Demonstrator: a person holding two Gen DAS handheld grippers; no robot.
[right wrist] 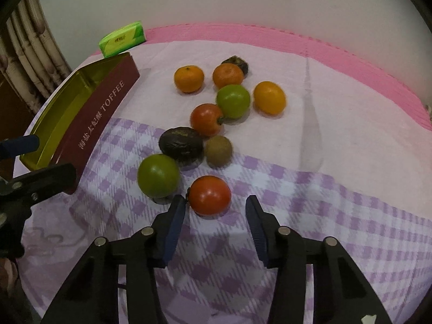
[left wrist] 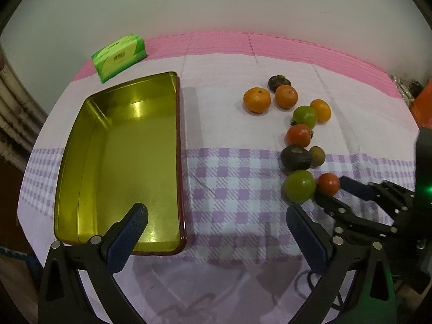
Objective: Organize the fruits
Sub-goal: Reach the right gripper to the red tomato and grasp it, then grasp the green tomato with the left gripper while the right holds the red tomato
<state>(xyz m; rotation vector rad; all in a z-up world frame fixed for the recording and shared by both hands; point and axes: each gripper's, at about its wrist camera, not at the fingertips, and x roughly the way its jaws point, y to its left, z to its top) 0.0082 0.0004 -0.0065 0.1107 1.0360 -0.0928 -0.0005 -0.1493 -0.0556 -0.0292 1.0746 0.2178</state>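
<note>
A loose cluster of several fruits lies on the checked cloth: oranges (right wrist: 189, 78), green ones (right wrist: 158, 176), red tomatoes, a dark avocado (right wrist: 181, 146) and a small brown kiwi (right wrist: 218, 150). My right gripper (right wrist: 214, 208) is open around the nearest red tomato (right wrist: 210, 195). Its left pad is at the tomato's stem and its right pad stands clear of it. The left wrist view shows the same gripper (left wrist: 334, 193) at that tomato (left wrist: 328, 183). My left gripper (left wrist: 216, 212) hangs open and empty beside the empty gold-lined toffee tin (left wrist: 121, 148).
A green tissue pack (left wrist: 118, 56) sits behind the tin at the back left. The pink mat (left wrist: 297, 48) edges the cloth at the back, under a white wall. The tin's maroon side (right wrist: 102, 118) faces the fruits. A curtain hangs at the far left.
</note>
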